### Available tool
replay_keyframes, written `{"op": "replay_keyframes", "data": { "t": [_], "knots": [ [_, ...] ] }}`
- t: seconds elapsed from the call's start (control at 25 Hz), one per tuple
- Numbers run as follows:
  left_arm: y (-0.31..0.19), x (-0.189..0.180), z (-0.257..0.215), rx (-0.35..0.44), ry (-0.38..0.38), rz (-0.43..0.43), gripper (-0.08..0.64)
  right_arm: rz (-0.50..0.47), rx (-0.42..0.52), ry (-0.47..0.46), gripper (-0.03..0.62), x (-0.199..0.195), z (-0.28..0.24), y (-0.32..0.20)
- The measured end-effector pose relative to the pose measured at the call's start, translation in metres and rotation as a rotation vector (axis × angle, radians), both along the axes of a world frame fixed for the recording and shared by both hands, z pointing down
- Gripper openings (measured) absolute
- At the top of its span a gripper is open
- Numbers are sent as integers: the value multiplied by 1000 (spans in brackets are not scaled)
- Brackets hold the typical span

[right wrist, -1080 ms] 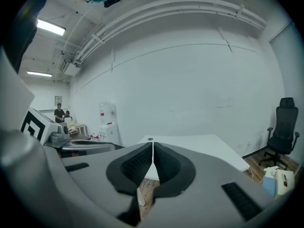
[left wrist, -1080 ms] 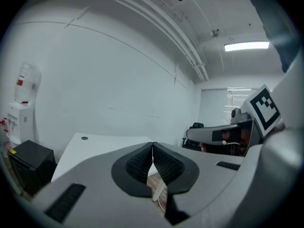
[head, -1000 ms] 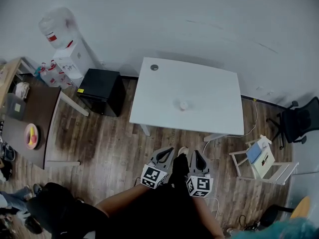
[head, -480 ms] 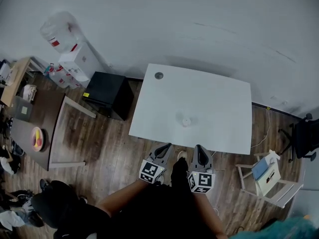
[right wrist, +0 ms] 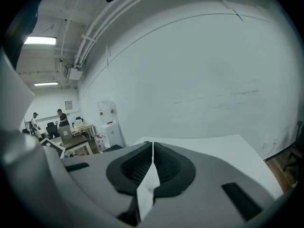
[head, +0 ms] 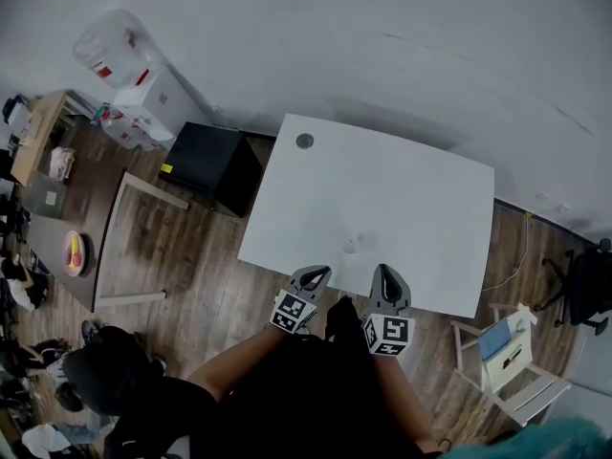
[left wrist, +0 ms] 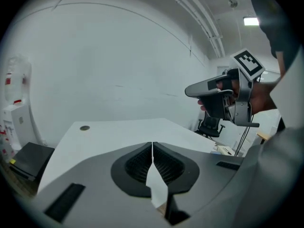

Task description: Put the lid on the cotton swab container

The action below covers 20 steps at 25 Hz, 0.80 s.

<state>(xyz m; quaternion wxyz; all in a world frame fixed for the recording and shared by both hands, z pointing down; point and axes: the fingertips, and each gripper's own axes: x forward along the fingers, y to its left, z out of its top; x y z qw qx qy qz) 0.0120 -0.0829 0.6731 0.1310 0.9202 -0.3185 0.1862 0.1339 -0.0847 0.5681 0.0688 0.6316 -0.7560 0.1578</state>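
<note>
Left gripper (head: pixel 317 273) and right gripper (head: pixel 384 273) hover at the near edge of the tabletop (head: pixel 421 189), each with jaws clenched on nothing. The container (head: pixel 350 245) is a small pale thing on the tabletop just beyond them, between the two; it is too small to tell whether a lid lies apart from it. It looks light, so clenched jaws coming in low could nudge or tip it and spill swabs; they must spread before any grasp
</note>
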Motion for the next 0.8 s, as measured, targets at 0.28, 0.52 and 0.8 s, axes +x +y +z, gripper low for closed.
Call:
{"op": "replay_keyframes", "data": {
  "t": [0.28, 0.52, 0.8],
  "knots": [
    [-29, 10, 37, -99, 51, -72, 52, -135, -29, -3, 32, 12, 23, -35],
    [-27, 28, 78, -123, -42, 31, 147, -121, -62, 16, 32, 19, 43, -47],
    [-41, 39, 122, -143, -138, 49, 257, -138, -131, 34, 32, 19, 73, -44]
  ]
}}
